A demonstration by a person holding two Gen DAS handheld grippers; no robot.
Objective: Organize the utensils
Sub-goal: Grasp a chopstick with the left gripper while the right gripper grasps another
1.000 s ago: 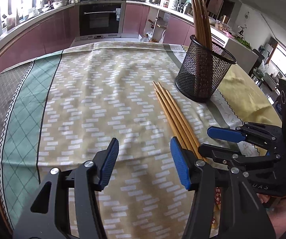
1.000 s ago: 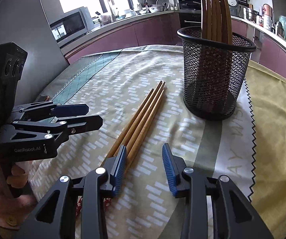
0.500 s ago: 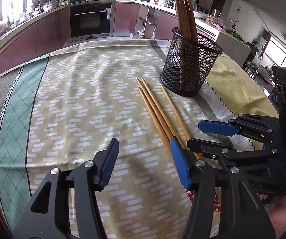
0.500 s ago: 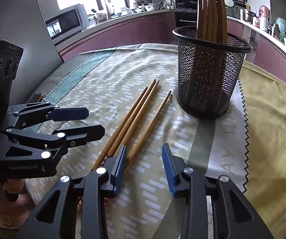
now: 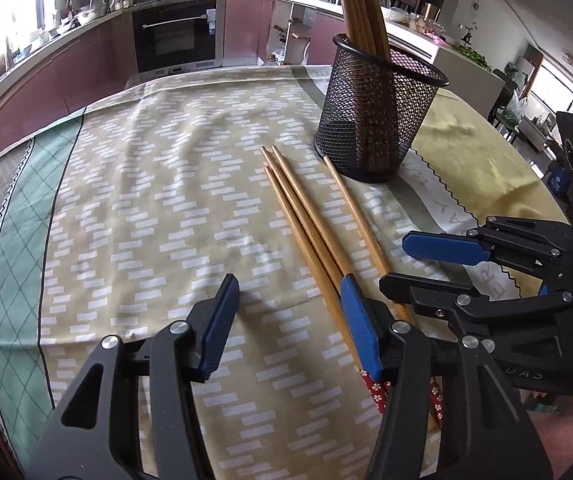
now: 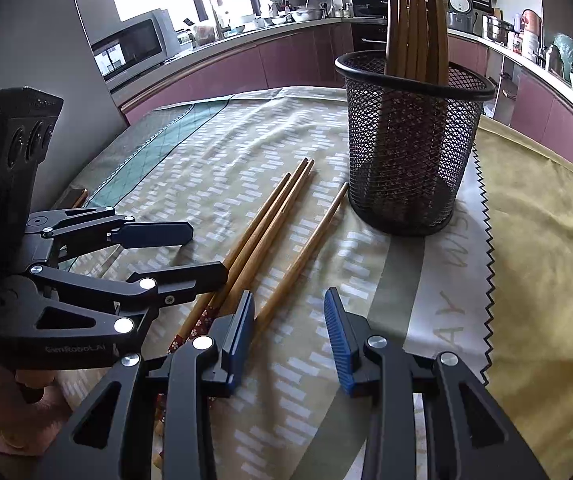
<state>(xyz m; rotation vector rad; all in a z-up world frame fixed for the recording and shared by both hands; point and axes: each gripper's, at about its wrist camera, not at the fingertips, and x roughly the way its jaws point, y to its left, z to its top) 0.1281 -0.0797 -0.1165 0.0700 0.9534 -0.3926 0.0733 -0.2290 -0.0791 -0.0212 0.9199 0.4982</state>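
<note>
A: What worries you here?

B: The four loose chopsticks (image 6: 274,236) lie flat on the surface in front of the mesh holder (image 6: 410,152). Three are bunched together; a single one lies apart, its tip nearly at the holder's base. Both tools are empty with their pads apart: the right tool (image 6: 290,336) near the single stick's handle end, the left tool (image 5: 290,320) beside the bundle.

A: So the risk?

B: Thin round sticks lying flat could roll or slip from the pads. Closing on the bundle might take two at once. The two tools are close together and could collide.

A: And the holder?

B: It's light-looking and already holds upright chopsticks (image 6: 416,20); a knock could tip it.
</note>
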